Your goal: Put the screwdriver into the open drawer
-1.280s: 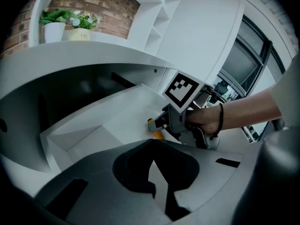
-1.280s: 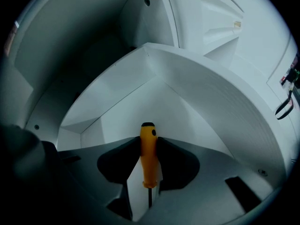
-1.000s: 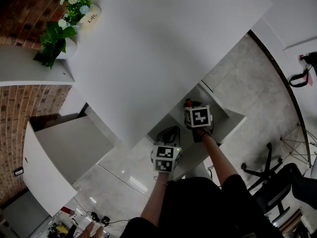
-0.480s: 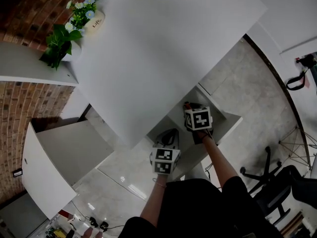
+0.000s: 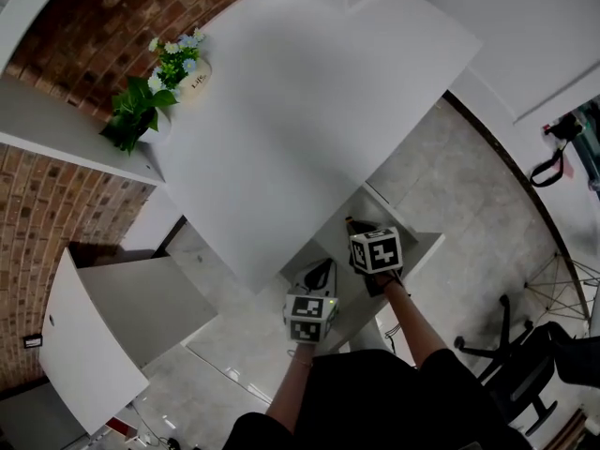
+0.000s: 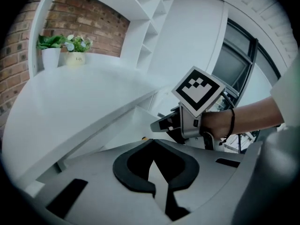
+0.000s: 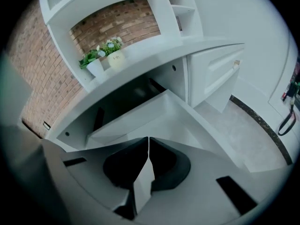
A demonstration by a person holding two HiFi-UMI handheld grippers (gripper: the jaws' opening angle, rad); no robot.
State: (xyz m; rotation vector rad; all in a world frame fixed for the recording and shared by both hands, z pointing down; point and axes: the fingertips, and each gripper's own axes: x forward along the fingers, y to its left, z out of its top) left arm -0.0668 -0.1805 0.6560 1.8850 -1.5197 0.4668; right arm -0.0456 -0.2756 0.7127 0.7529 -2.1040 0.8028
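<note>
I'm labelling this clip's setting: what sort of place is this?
Probably a home office or study: a large white desk with an open drawer below, an office chair nearby, and potted plants against a brick wall.

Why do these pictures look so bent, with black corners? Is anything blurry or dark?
Right gripper view: wide-angle lens, black round border, the straight desk edge bows. Left gripper view: same border, dim bluish light, plant slightly soft. Head view: sharp, evenly lit, desk top nearly featureless white.
</note>
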